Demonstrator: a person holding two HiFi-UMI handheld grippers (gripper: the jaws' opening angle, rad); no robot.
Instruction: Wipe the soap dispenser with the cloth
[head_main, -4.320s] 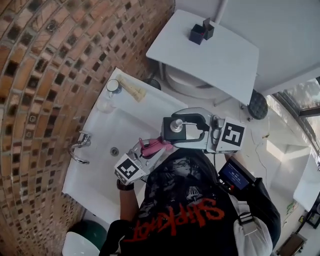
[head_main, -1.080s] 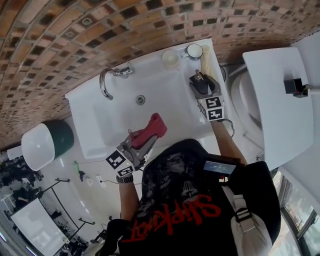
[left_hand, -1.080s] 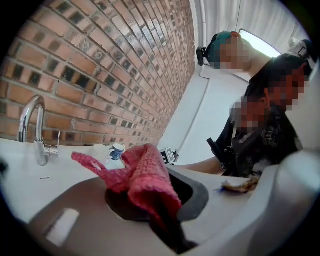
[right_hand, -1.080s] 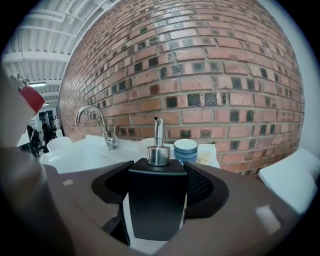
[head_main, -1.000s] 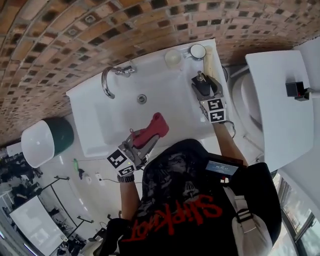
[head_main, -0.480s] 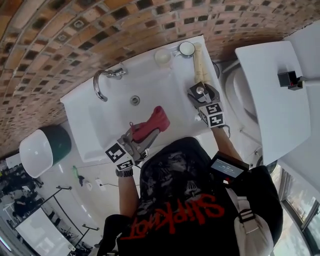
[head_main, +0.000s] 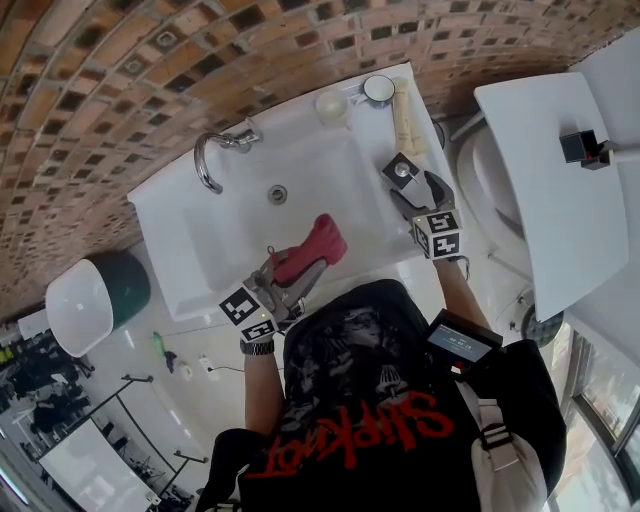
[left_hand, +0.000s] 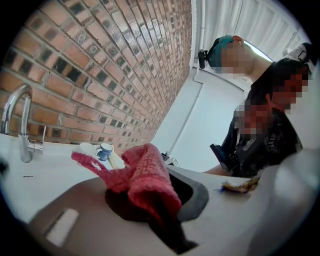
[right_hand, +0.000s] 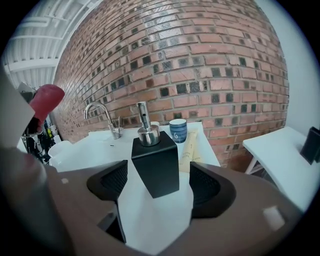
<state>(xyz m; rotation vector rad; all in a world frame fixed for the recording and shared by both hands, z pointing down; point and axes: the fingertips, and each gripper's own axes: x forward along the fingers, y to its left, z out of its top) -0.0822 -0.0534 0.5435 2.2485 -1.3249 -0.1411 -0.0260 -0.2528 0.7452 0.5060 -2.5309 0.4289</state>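
Note:
The black square soap dispenser (head_main: 402, 170) (right_hand: 155, 167) with a chrome pump stands upright on the right ledge of the white sink (head_main: 175, 235). My right gripper (head_main: 419, 192) (right_hand: 158, 186) sits just behind it. Its jaws are opening, and both pads stand clear of the dispenser's sides. Over the basin's near edge, my left gripper (head_main: 297, 273) (left_hand: 161, 206) is shut on the red knitted cloth (head_main: 317, 243) (left_hand: 148, 176), which sticks out past its fingertips toward the basin.
A chrome faucet (head_main: 216, 158) (right_hand: 104, 118) rises at the sink's back by the brick wall. A blue cup (head_main: 378, 90) (right_hand: 178, 130), a white cup (head_main: 331, 105) and a cream tube (head_main: 404, 106) sit on the back right ledge. A white table (head_main: 545, 190) stands to the right.
The right gripper's jaws have spread and let go of the dispenser, which now stands alone on the ledge, and the gripper has drawn back toward me. The left gripper with the cloth has hardly moved.

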